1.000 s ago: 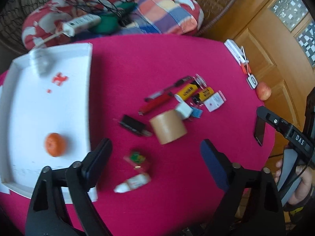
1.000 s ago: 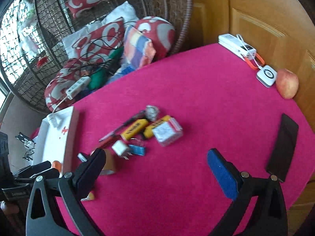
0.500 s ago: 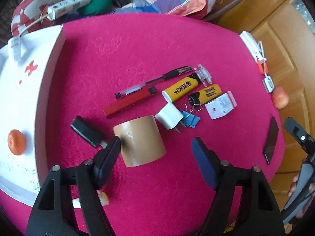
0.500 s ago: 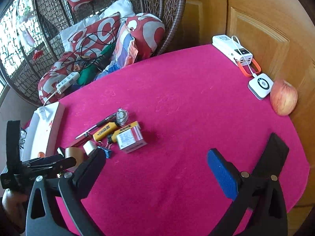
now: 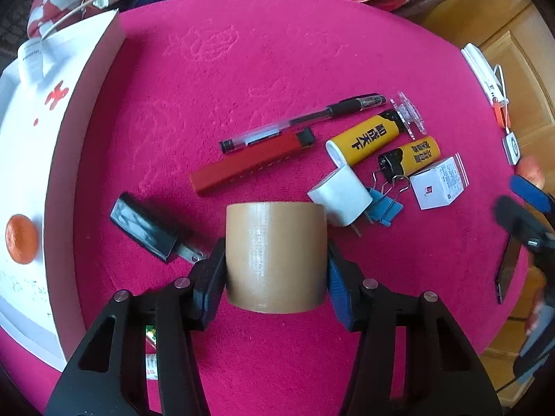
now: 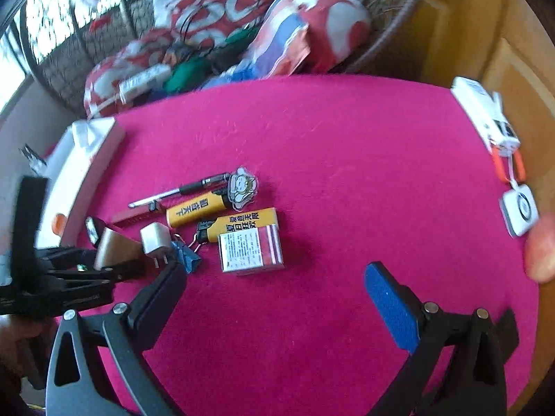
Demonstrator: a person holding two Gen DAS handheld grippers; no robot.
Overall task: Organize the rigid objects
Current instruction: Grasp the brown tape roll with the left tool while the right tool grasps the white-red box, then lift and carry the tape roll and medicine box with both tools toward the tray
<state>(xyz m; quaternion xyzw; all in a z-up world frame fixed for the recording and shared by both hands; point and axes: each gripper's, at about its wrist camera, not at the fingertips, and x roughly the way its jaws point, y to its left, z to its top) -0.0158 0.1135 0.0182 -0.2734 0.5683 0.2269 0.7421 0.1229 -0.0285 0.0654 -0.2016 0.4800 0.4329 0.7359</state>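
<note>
With my left gripper [image 5: 275, 270] jaws pinching the tan cylindrical tape roll [image 5: 275, 254], lifting carelessly could drag the white charger plug [image 5: 341, 199] touching it, while my right gripper [image 6: 277, 298] jaws hang spread.

Matt brown tape roll [image 5: 275, 256] on fuzzy magenta cloth [image 5: 242, 69]; glossy plastic lighters [image 5: 364, 138].

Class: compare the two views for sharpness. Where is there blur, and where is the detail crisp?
Left wrist view: the tape roll and yellow lighter are crisp; only the right gripper at the edge smears. Right wrist view: softer overall, the cushions and left gripper blurred.
</note>
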